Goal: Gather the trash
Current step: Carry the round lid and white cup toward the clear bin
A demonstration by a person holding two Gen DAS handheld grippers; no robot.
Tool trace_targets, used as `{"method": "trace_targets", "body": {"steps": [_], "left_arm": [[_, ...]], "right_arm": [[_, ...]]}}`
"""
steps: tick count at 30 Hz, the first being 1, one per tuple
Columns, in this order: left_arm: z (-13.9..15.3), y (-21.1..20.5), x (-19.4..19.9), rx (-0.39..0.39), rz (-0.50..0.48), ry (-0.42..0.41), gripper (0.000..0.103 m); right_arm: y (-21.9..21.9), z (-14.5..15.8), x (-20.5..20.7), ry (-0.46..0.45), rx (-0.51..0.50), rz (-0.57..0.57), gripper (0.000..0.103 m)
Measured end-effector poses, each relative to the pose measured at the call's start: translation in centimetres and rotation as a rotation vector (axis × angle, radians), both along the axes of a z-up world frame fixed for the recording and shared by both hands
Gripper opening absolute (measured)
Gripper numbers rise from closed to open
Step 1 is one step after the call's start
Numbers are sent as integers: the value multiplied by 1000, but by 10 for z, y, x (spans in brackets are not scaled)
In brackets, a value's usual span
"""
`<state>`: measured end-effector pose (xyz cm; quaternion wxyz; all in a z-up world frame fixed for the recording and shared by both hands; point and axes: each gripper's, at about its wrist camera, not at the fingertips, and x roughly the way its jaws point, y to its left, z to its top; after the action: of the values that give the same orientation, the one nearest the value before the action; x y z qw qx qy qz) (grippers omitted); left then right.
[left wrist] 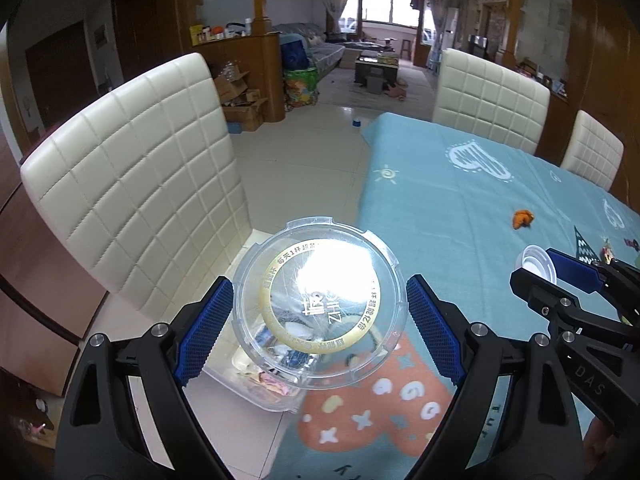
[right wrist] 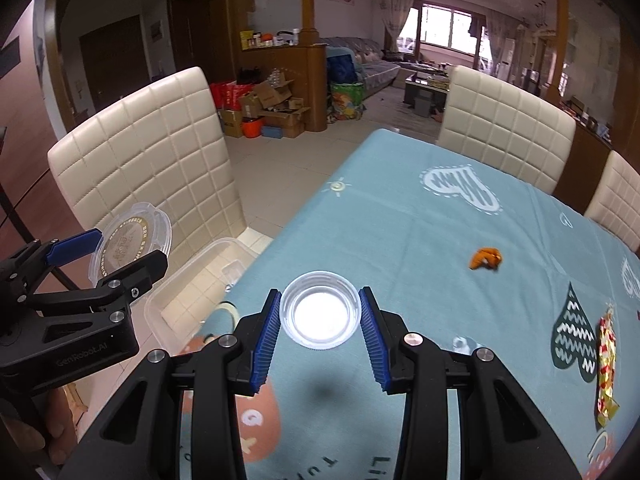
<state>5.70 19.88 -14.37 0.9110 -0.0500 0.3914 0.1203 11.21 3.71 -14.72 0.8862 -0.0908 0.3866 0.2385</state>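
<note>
The left gripper [left wrist: 320, 320] clamps a clear round lid [left wrist: 322, 306] above the clear plastic bin [right wrist: 192, 292] beside the table's left edge. The right gripper [right wrist: 319, 320] clamps a small white cup [right wrist: 319, 310] over the blue tablecloth [right wrist: 420, 240].

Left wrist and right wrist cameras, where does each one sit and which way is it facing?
Left wrist: on the left tool, facing along its fingers at a clear lid between them, over a plastic bin; the right tool shows.
Right wrist: on the right tool, facing its white cap above the table; the left tool shows.
Shared: chair, orange scrap.
</note>
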Motion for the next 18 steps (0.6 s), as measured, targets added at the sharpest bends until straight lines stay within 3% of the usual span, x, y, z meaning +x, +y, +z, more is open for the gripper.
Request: {"method": "trace_targets", "body": {"steps": [18], "left_arm": [[-14, 78, 23, 5, 109, 35, 87]], "right_arm": [[89, -5, 33, -3, -5, 123, 39]]}}
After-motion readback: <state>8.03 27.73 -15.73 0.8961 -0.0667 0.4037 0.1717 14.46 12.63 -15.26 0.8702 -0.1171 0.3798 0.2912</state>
